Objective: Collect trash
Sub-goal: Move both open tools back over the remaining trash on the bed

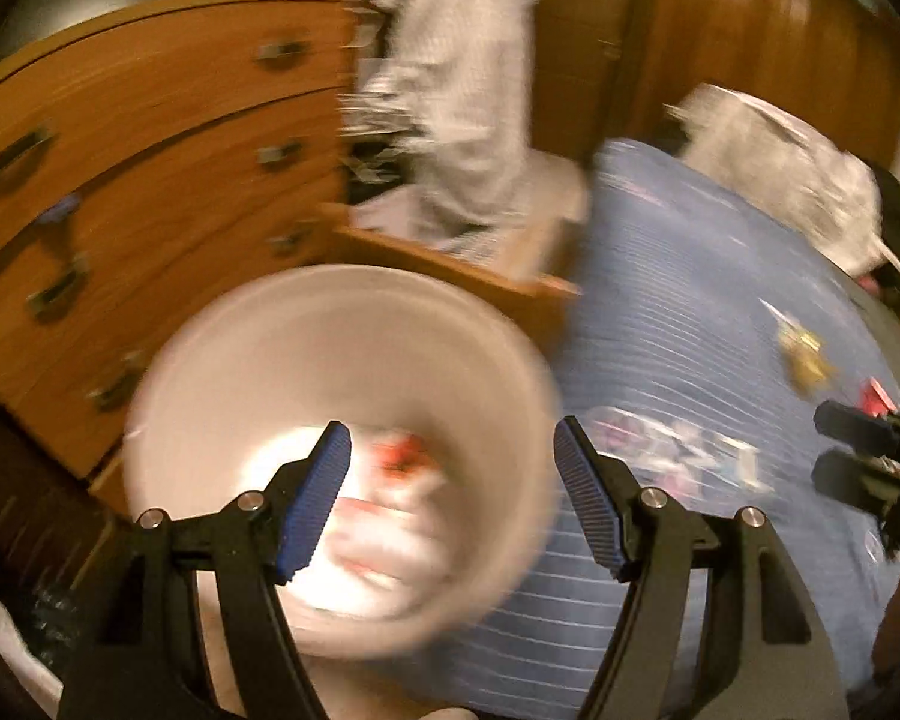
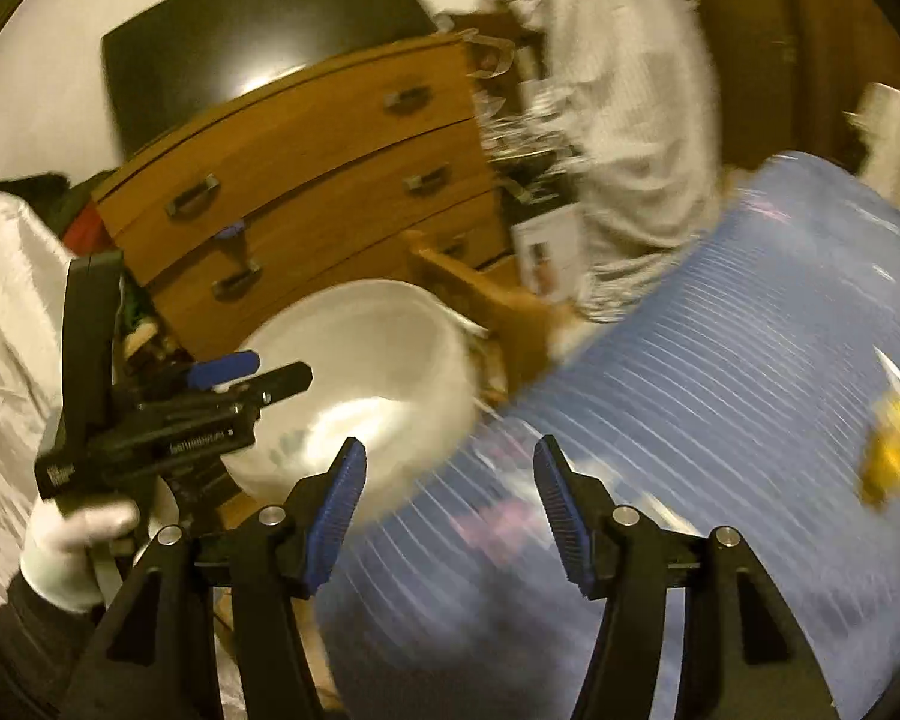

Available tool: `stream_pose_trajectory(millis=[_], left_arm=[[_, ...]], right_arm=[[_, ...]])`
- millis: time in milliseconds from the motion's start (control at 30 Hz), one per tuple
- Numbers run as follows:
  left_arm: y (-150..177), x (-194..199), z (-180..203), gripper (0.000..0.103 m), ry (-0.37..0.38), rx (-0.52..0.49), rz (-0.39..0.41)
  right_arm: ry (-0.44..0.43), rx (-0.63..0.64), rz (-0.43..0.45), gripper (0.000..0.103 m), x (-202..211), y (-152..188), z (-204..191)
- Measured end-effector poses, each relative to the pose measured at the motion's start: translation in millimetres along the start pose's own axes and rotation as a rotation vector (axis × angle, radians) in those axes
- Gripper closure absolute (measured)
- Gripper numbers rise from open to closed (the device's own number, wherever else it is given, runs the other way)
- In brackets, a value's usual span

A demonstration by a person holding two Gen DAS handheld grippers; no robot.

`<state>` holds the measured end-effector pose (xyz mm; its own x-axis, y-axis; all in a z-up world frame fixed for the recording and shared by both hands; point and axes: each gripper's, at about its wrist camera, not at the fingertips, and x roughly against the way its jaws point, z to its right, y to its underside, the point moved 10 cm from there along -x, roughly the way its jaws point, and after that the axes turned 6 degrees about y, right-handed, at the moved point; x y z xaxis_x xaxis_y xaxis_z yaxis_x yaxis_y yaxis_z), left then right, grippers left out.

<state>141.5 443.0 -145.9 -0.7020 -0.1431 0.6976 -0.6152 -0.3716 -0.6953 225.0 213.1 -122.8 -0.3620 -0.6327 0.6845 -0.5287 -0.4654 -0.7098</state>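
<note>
Blur smears both views. A white bin (image 1: 342, 360) stands on the floor beside the bed, with red and white wrappers (image 1: 402, 468) at its bottom. My left gripper (image 1: 450, 438) hangs open over the bin's mouth, nothing between its pads. On the blue striped bedsheet (image 1: 690, 276) lie a yellow wrapper (image 1: 807, 354), a red scrap (image 1: 876, 396) and a flat printed packet (image 1: 678, 444). My right gripper (image 2: 449, 450) is open and empty above the sheet's edge, beside the bin (image 2: 360, 384). A pinkish wrapper (image 2: 498, 522) lies below it and the yellow wrapper (image 2: 894, 450) far right.
A wooden chest of drawers (image 1: 150, 168) stands behind the bin, with an open drawer (image 1: 480, 276) jutting toward the bed. White clothing (image 1: 468, 90) hangs above. A dark screen (image 2: 258, 30) tops the chest. A gloved hand (image 2: 72, 540) holds the left gripper (image 2: 264, 375); the right gripper (image 1: 852, 450) shows at the edge.
</note>
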Motion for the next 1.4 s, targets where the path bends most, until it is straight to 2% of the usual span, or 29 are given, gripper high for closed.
stream_pose_trajectory(millis=[267, 367, 467, 567, 700, 767, 833, 933, 1000, 1067, 1133, 1200, 1233, 1300, 1400], left_arm=[[50.9, -33.7, 168.7, 0.036, 0.218, -0.179, -0.11], [69.3, -37.3, 208.6, 0.036, 0.275, -0.203, -0.139], [85.5, -42.2, 240.2, 0.036, 0.316, -0.216, -0.177], [91.8, -44.9, 257.0, 0.036, 0.331, -0.222, -0.201], [100.8, -41.9, 273.8, 0.036, 0.35, -0.209, -0.225], [106.5, -40.6, 282.0, 0.036, 0.355, -0.22, -0.239], [111.3, -42.2, 289.1, 0.036, 0.36, -0.228, -0.253], [116.8, -44.6, 291.1, 0.036, 0.361, -0.231, -0.271], [120.8, -48.9, 292.6, 0.034, 0.359, -0.219, -0.282], [122.9, -50.8, 292.6, 0.033, 0.354, -0.212, -0.283], [124.3, -52.2, 289.9, 0.033, 0.341, -0.205, -0.281], [124.2, -51.1, 281.9, 0.033, 0.328, -0.19, -0.273], [123.1, -50.1, 275.5, 0.032, 0.318, -0.181, -0.266], [119.7, -50.3, 259.9, 0.03, 0.294, -0.157, -0.256], [115.7, -49.9, 244.5, 0.03, 0.274, -0.143, -0.244]], right_arm=[[0.217, -0.226, 0.099, 0.042, 132.3, 121.3, 151.7], [0.312, -0.364, 0.155, 0.042, 190.1, 163.0, 228.6], [0.395, -0.498, 0.194, 0.042, 226.1, 186.5, 314.5], [0.388, -0.605, 0.21, 0.042, 236.2, 188.7, 393.3], [0.37, -0.717, 0.162, 0.042, 210.0, 194.9, 464.4], [0.331, -0.727, 0.122, 0.042, 185.1, 190.3, 467.2], [0.269, -0.692, 0.083, 0.042, 163.9, 188.1, 448.5], [0.188, -0.607, 0.062, 0.042, 145.5, 175.8, 394.8], [0.18, -0.538, 0.074, 0.041, 139.6, 164.8, 358.6], [0.08, -0.477, 0.069, 0.04, 132.3, 149.3, 308.1], [0.033, -0.39, 0.055, 0.04, 128.0, 133.8, 272.0], [0.043, -0.33, 0.098, 0.04, 139.4, 120.0, 249.1], [0.082, -0.304, 0.133, 0.04, 151.8, 114.0, 246.5], [0.141, -0.274, 0.186, 0.039, 173.1, 110.3, 249.0], [0.18, -0.304, 0.208, 0.038, 197.5, 121.7, 261.8]])
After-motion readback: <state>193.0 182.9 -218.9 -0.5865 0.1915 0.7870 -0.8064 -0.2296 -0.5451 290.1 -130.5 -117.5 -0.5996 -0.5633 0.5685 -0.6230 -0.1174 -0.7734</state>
